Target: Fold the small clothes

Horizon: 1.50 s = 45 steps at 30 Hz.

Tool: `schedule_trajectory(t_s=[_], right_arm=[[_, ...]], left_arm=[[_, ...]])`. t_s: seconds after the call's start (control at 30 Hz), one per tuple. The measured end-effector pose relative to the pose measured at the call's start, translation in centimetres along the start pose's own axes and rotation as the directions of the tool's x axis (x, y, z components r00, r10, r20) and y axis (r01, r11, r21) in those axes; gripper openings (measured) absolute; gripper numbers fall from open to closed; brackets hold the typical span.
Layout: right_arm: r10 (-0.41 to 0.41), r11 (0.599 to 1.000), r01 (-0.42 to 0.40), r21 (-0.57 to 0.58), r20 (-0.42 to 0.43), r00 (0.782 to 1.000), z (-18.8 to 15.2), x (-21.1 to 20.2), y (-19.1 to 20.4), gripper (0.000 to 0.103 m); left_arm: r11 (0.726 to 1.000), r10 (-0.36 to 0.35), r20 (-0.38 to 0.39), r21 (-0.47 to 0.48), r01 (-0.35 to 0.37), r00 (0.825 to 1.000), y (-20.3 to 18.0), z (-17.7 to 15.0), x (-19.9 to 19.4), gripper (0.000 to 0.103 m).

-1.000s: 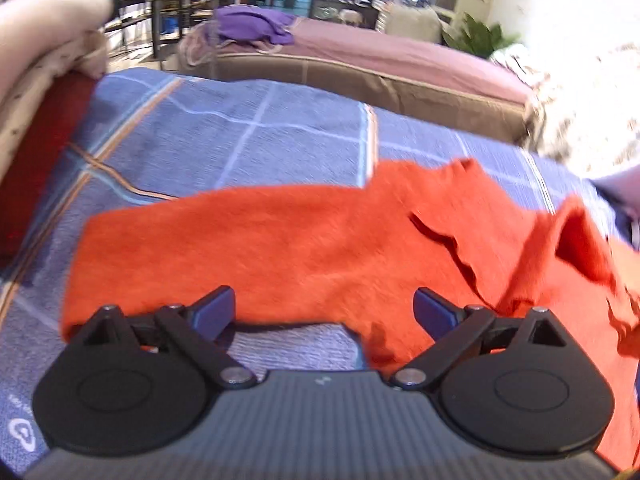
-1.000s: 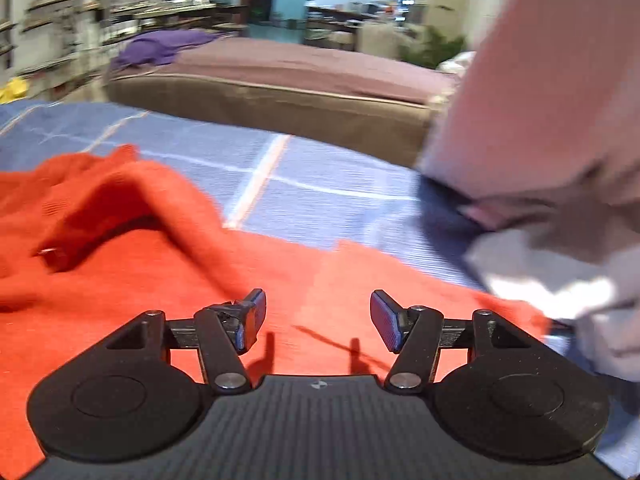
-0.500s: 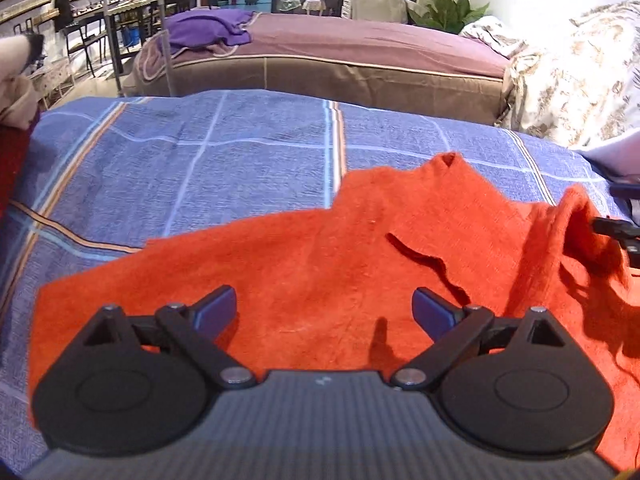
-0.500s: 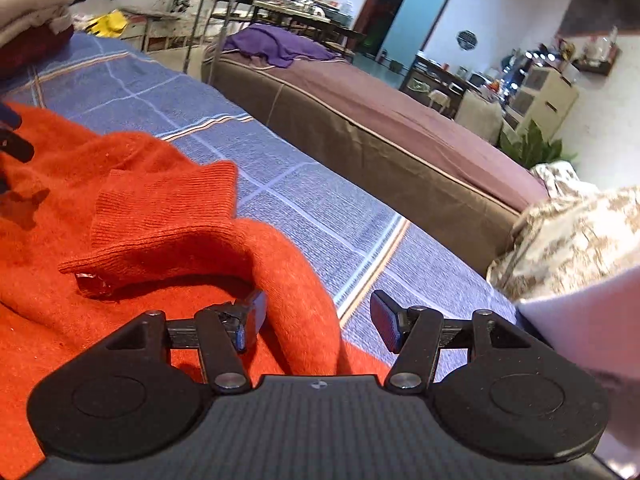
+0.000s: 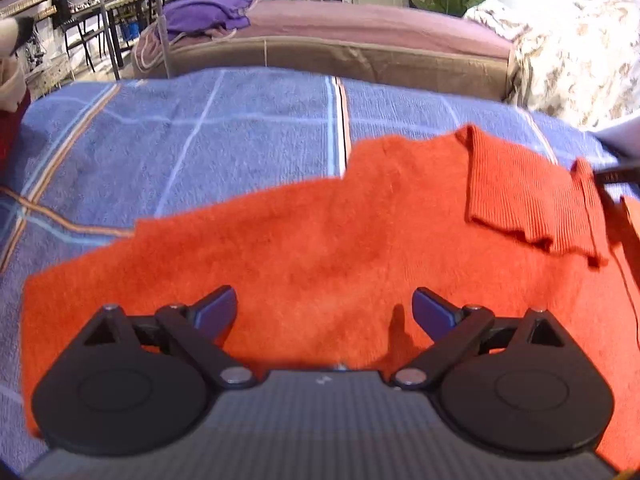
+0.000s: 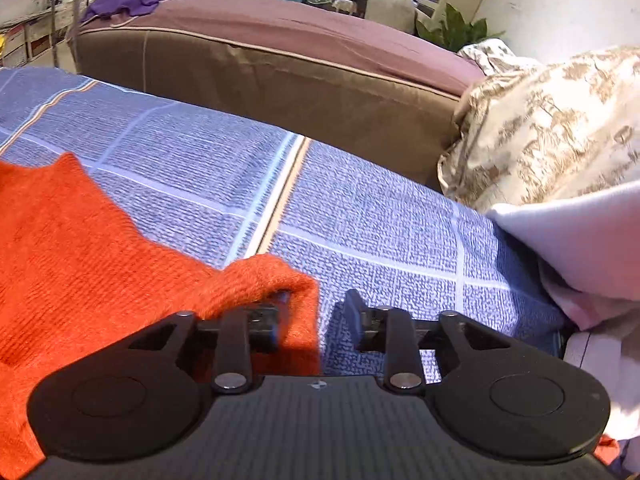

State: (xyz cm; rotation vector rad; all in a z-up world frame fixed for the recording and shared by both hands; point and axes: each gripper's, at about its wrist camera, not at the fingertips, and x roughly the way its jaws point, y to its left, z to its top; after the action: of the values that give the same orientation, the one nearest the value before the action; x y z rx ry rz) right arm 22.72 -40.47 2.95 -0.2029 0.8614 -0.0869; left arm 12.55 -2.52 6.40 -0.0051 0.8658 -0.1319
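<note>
Left wrist view: my left gripper (image 5: 324, 308) hangs over the orange sweater (image 5: 320, 256), jaws spread wide, nothing between them and no pad on the knit. The sweater lies spread on the blue checked blanket (image 5: 200, 136), reaching from lower left to the right edge of the view. A ribbed cuff (image 5: 528, 204) is folded back on top of the body at the upper right. Just past that cuff a dark piece of my other tool enters from the right edge. Behind the blanket: a brown bed (image 5: 360, 52) with a purple cloth (image 5: 204, 16) on it.

Right wrist view: my right gripper (image 6: 316, 320) sits at a raised orange edge of the sweater (image 6: 80, 248). Its jaws have just been closing but a plain gap is left. The fold of knit drapes over the left finger (image 6: 268, 326); the right finger stands over bare blanket (image 6: 380, 220), not on cloth. No grip yet. A white garment (image 6: 580, 240) and a patterned quilt (image 6: 552, 128) lie to the right.
</note>
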Motion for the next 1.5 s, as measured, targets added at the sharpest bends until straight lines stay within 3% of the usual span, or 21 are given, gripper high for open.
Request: schedule_trajectory(t_s=[0.07,0.13,0.17,0.2,0.27,0.37,0.43,0.47,0.5,0.57,0.6,0.73,0.87,0.97,1.07,1.17,1.2,1.23,1.3,1.5], right_arm=[[0.069,0.989,-0.078,0.124,0.068,0.995,-0.9,-1.5,-1.2,0.081],[0.086,0.980,-0.106,0.170,0.120,0.989,-1.9,-3.4,-1.8,0.081],[0.071,0.978,-0.095,0.186,0.132,0.989,-2.4,-4.4,-2.0,0.085],[0.066,0.974,-0.093,0.205,0.134,0.989,-3.0,-5.4,-2.3,0.097],[0.098,0.955,-0.131,0.267,0.135,0.986,-4.4,-7.6,-3.3,0.103],[0.159,0.918,-0.196,0.344,0.131,0.978,-7.3,-10.7,-4.2,0.103],[0.171,0.910,-0.209,0.357,0.134,0.976,-9.1,-12.3,-4.3,0.103],[0.172,0.908,-0.210,0.363,0.136,0.976,-9.8,-13.0,-4.3,0.103],[0.171,0.905,-0.211,0.370,0.137,0.976,-10.4,-13.4,-4.4,0.103],[0.165,0.903,-0.201,0.379,0.127,0.978,-11.4,-14.0,-4.4,0.103],[0.161,0.906,-0.195,0.377,0.118,0.980,-12.0,-14.3,-4.2,0.103],[0.157,0.908,-0.182,0.378,0.097,0.983,-13.4,-14.5,-3.8,0.103],[0.161,0.900,-0.185,0.394,0.095,0.982,-13.4,-14.0,-3.7,0.103],[0.169,0.897,-0.200,0.395,0.111,0.979,-13.3,-13.9,-3.5,0.103],[0.179,0.904,-0.204,0.376,0.102,0.979,-13.3,-13.7,-2.8,0.103],[0.182,0.913,-0.203,0.354,0.092,0.979,-13.6,-13.6,-2.0,0.103],[0.183,0.916,-0.202,0.348,0.088,0.979,-13.7,-13.6,-1.9,0.103],[0.183,0.918,-0.201,0.343,0.084,0.980,-13.8,-13.6,-1.7,0.103],[0.176,0.920,-0.194,0.339,0.083,0.981,-14.0,-13.7,-1.5,0.103],[0.181,0.940,-0.215,0.264,0.146,0.973,-11.0,-13.5,-1.5,0.103]], left_arm=[[0.999,-0.008,0.041,-0.033,0.010,0.999,0.8,1.2,0.4,0.096],[0.997,-0.007,0.034,-0.075,0.010,0.999,1.7,2.7,1.6,0.097],[0.995,-0.008,0.021,-0.098,0.010,1.000,2.0,3.4,2.4,0.097],[0.993,-0.016,0.013,-0.120,0.018,1.000,2.2,4.1,3.2,0.097],[0.989,-0.038,0.023,-0.140,0.040,0.999,2.1,5.4,4.4,0.097],[0.996,-0.078,0.047,-0.047,0.080,0.996,-0.3,6.8,6.2,0.097],[0.996,-0.068,0.014,0.054,0.067,0.998,-2.9,7.2,7.8,0.095],[0.995,-0.056,-0.008,0.087,0.057,0.998,-3.9,7.1,8.5,0.079],[0.993,-0.055,-0.035,0.107,0.058,0.998,-4.9,6.9,9.3,0.052],[0.991,-0.040,-0.008,0.124,0.040,0.999,-6.2,6.4,9.4,0.030],[0.990,-0.037,0.000,0.134,0.037,0.999,-6.7,6.3,9.2,0.011],[0.999,-0.024,0.068,0.042,0.021,0.997,-5.2,7.3,7.5,0.010],[0.996,0.090,0.142,-0.023,-0.088,0.986,-1.4,9.8,6.1,0.010],[0.994,0.099,0.097,-0.062,-0.093,0.990,1.0,11.0,6.8,0.010],[0.996,0.092,0.032,-0.013,-0.092,0.995,1.3,10.7,8.7,0.011],[0.985,0.138,-0.004,0.105,-0.137,0.990,0.1,9.5,10.1,0.028],[0.979,0.158,-0.002,0.128,-0.157,0.987,-0.2,9.1,10.2,0.039],[0.976,0.172,0.016,0.132,-0.173,0.985,-0.3,8.8,9.8,0.052],[0.981,0.164,0.019,0.106,-0.165,0.986,0.2,8.6,9.1,0.066],[0.989,0.149,0.063,-0.019,-0.148,0.987,1.9,7.2,4.6,0.074]])
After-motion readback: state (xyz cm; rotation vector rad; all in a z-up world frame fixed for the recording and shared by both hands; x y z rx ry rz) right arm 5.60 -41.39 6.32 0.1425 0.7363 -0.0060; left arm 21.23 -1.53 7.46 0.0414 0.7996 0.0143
